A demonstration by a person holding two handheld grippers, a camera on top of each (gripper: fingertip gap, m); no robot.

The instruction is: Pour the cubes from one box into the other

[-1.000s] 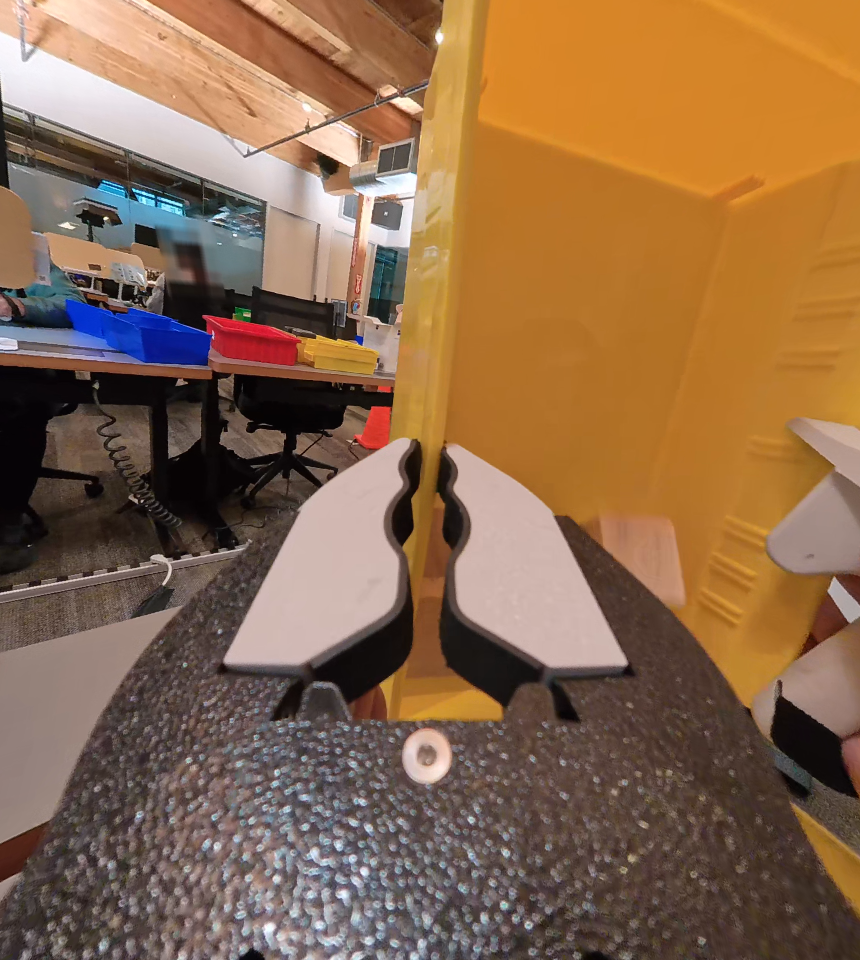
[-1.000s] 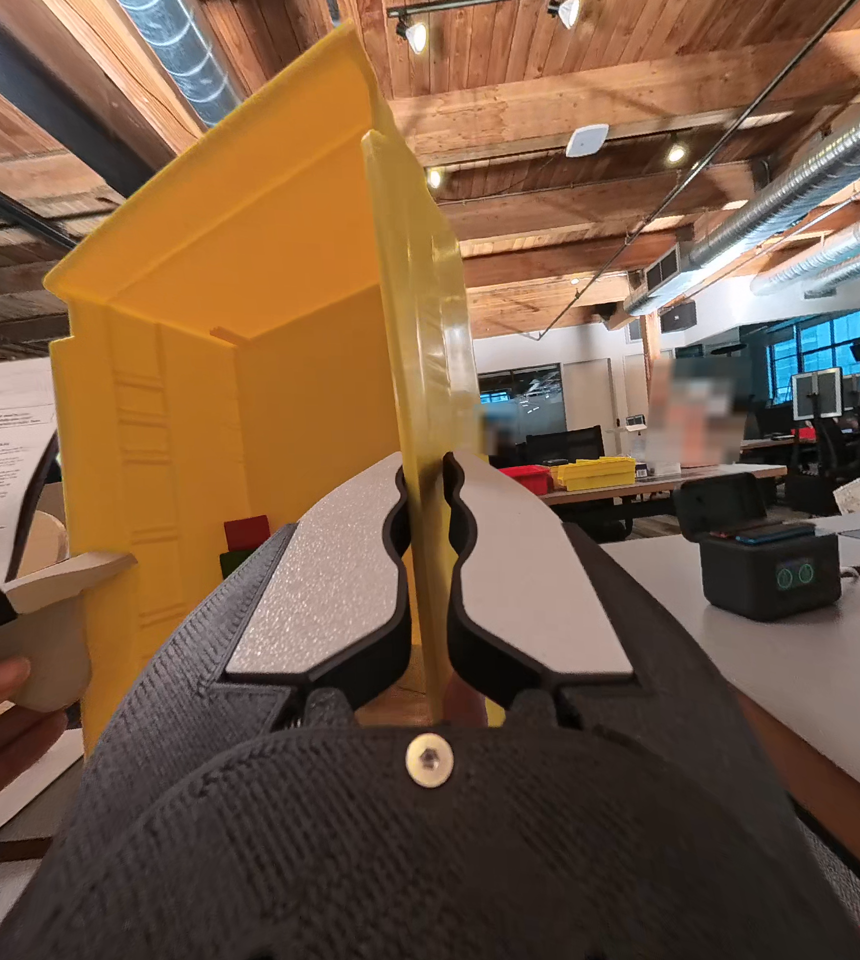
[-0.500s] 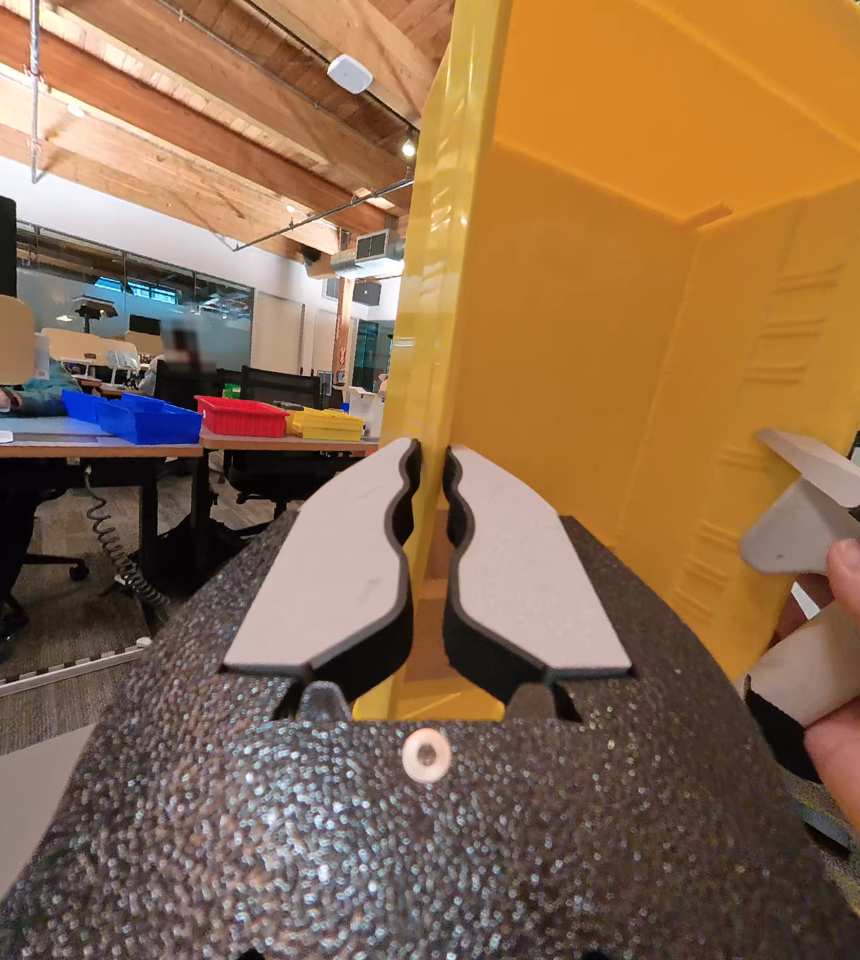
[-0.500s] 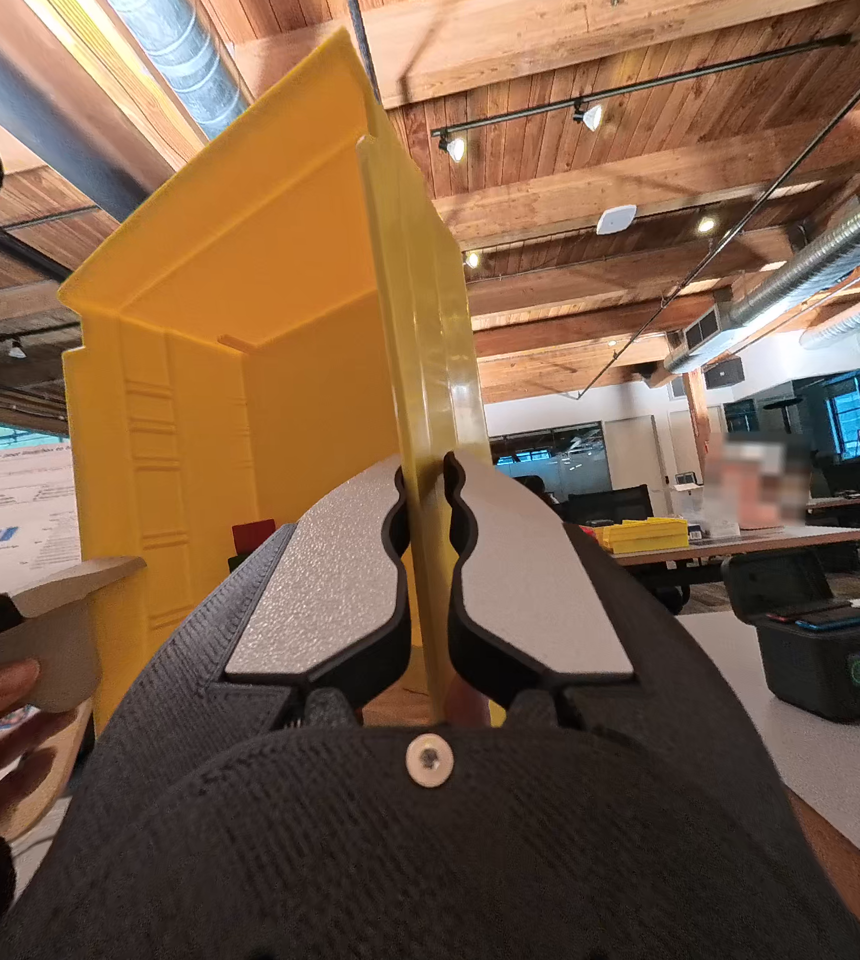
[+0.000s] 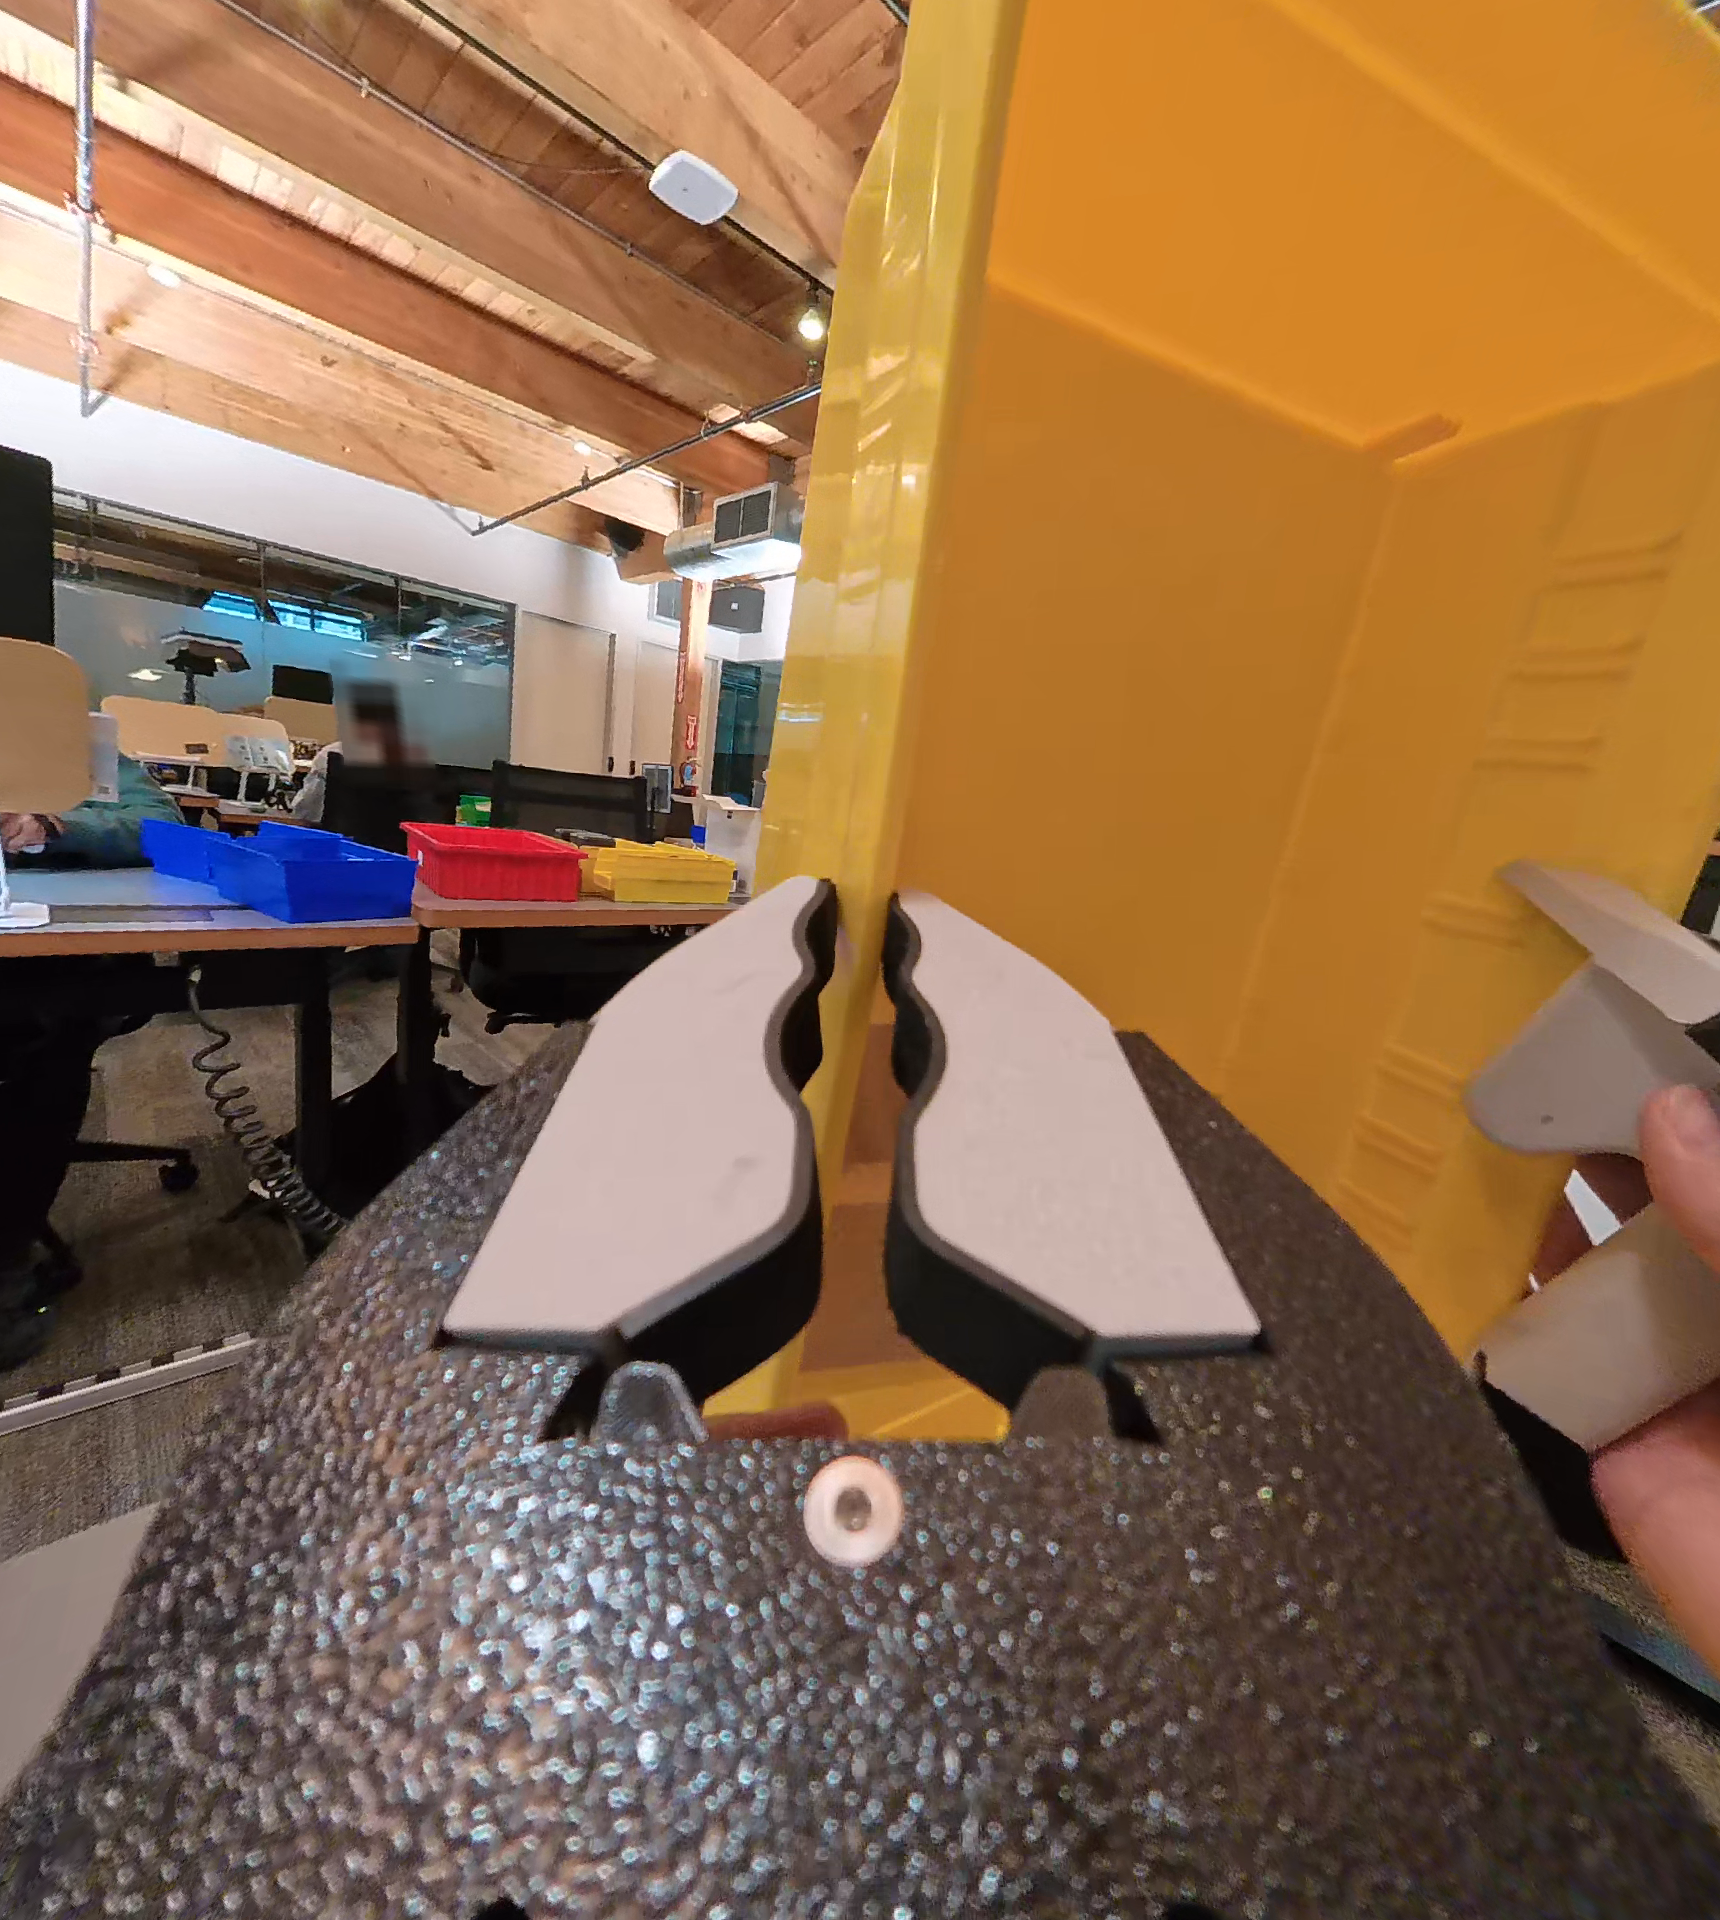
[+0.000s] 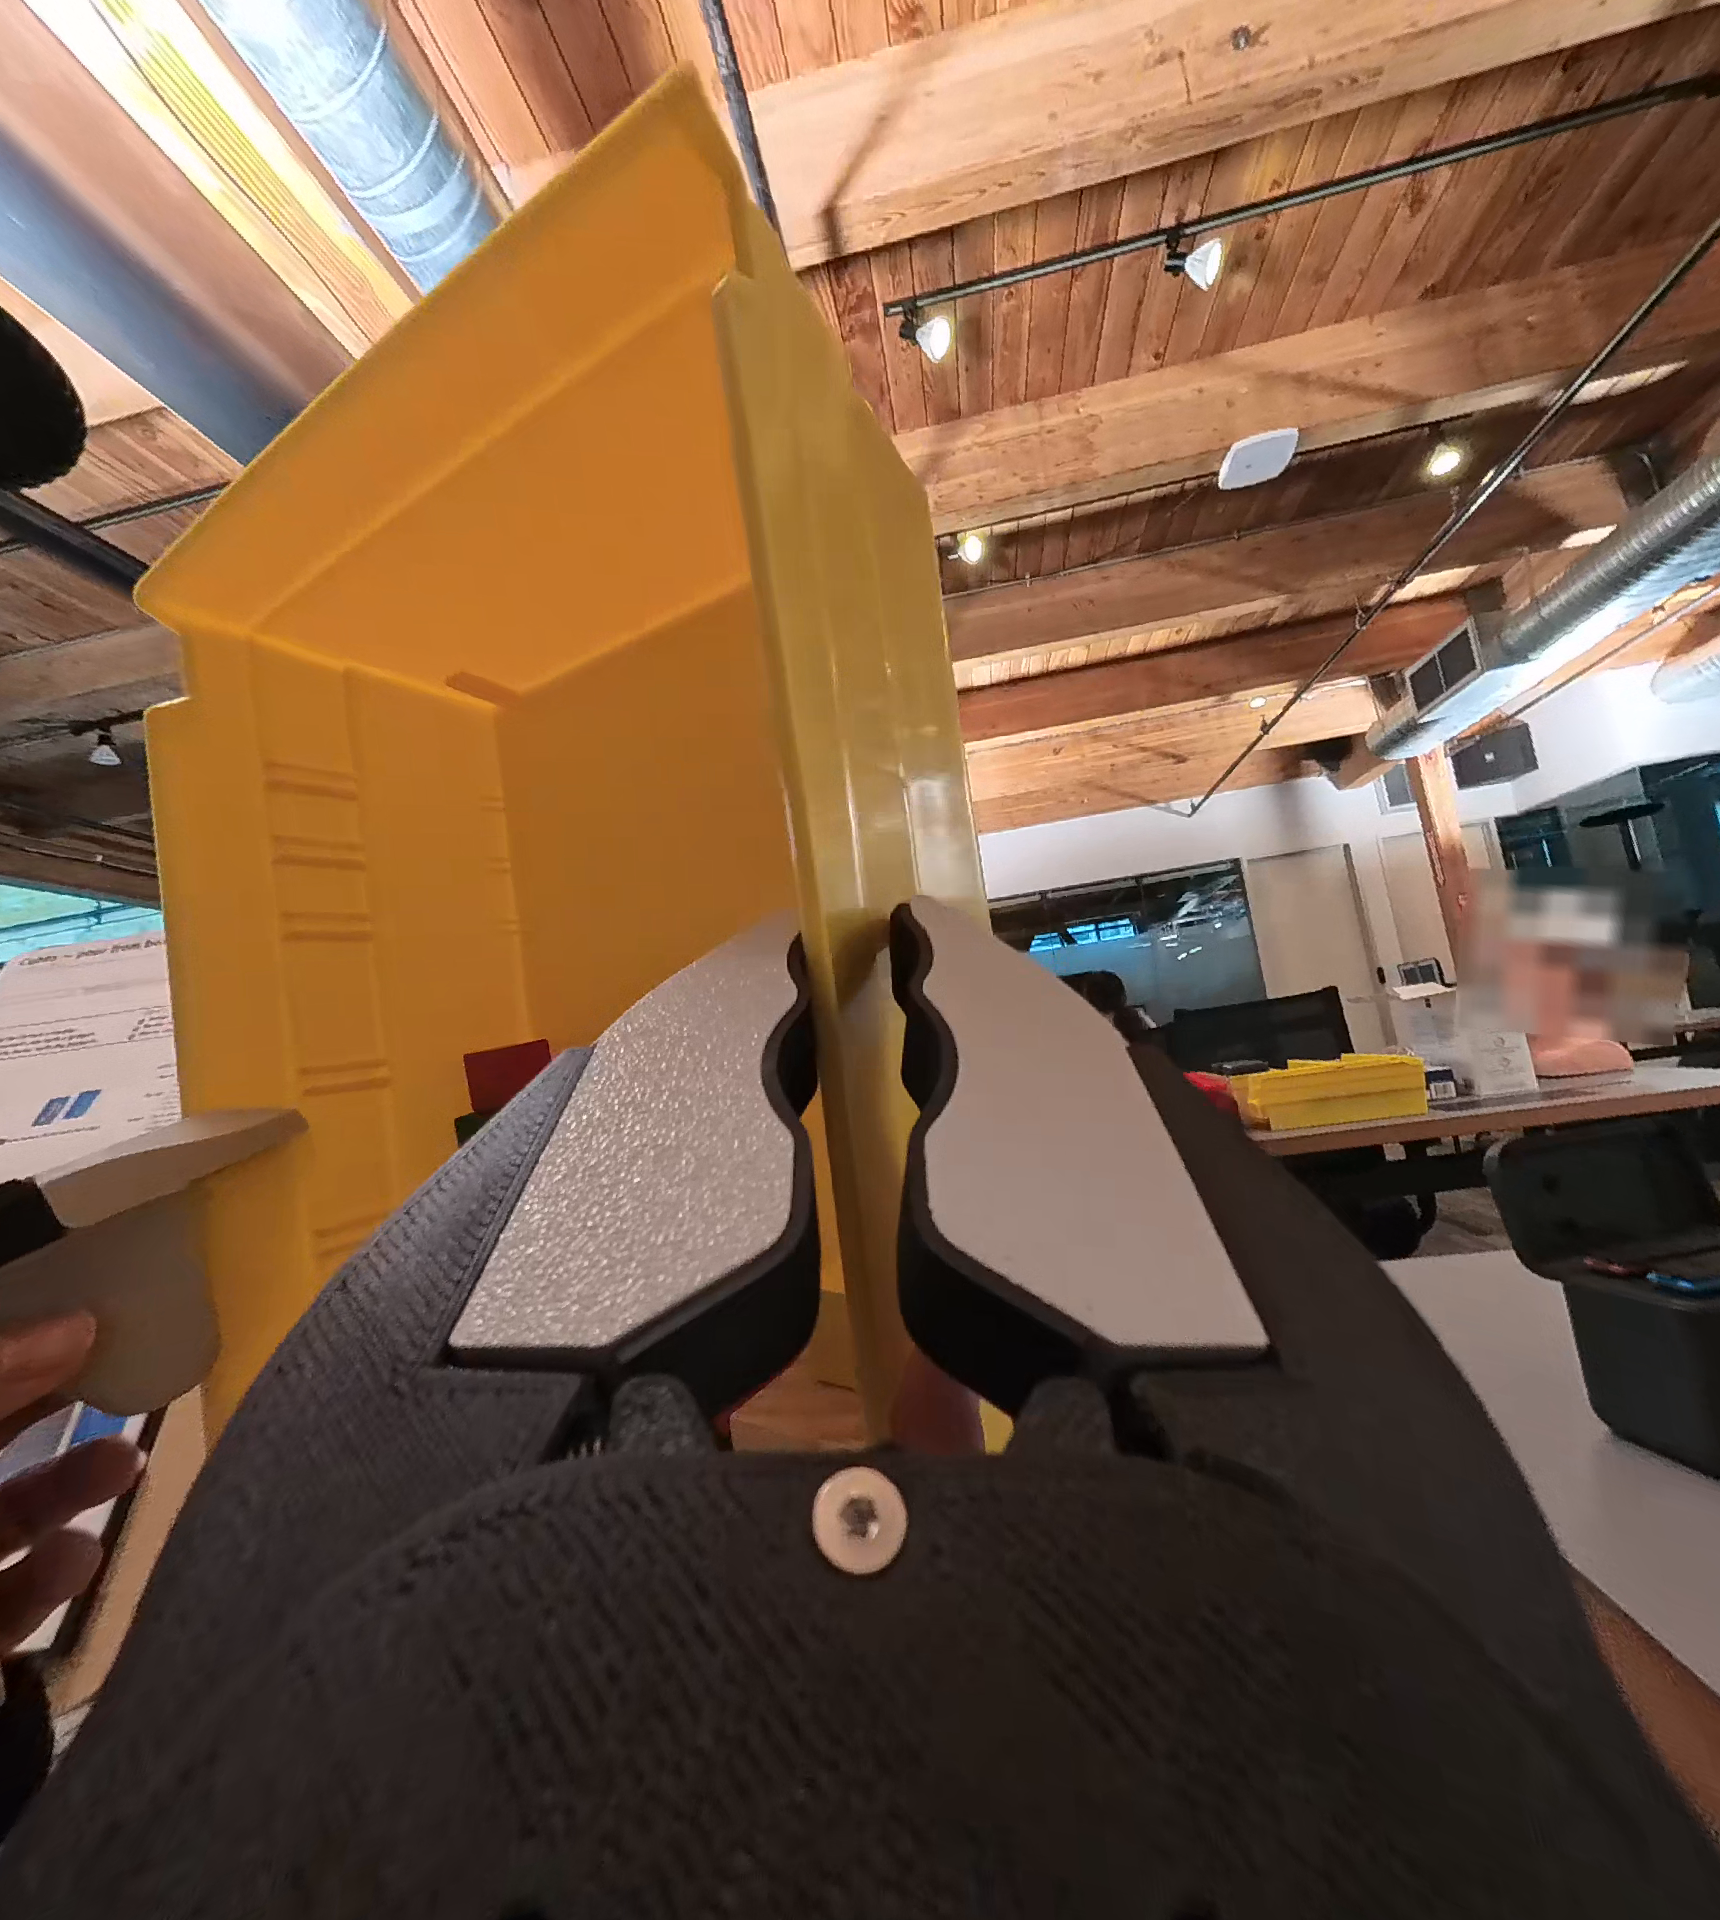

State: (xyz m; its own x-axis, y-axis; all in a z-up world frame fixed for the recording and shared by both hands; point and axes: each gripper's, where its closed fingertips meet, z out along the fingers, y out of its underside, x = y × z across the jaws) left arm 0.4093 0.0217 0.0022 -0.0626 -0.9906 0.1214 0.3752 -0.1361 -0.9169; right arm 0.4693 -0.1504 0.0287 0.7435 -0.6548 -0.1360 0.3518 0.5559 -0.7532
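A yellow box [image 5: 1199,675] is held up on end between both grippers, its open inside facing the cameras. My left gripper [image 5: 861,914] is shut on the box's left wall. My right gripper [image 6: 851,925] is shut on the opposite wall of the box [image 6: 544,727]. A red cube [image 6: 508,1070] with a dark cube under it shows low inside the box in the right wrist view. A wooden cube [image 5: 871,1101] shows between my left fingers. The right gripper also shows in the left wrist view [image 5: 1625,1101], held by a hand. The second box is out of view.
Desks behind hold blue [image 5: 305,883], red [image 5: 492,862] and yellow [image 5: 658,873] bins. A black case [image 6: 1687,1340] sits on the white table [image 6: 1583,1496] at right. An instruction sheet [image 6: 45,1060] stands at left. People sit at far desks.
Both grippers have tipped the yellow box further upward, so more ceiling shows behind it. The grips on the two walls are unchanged.
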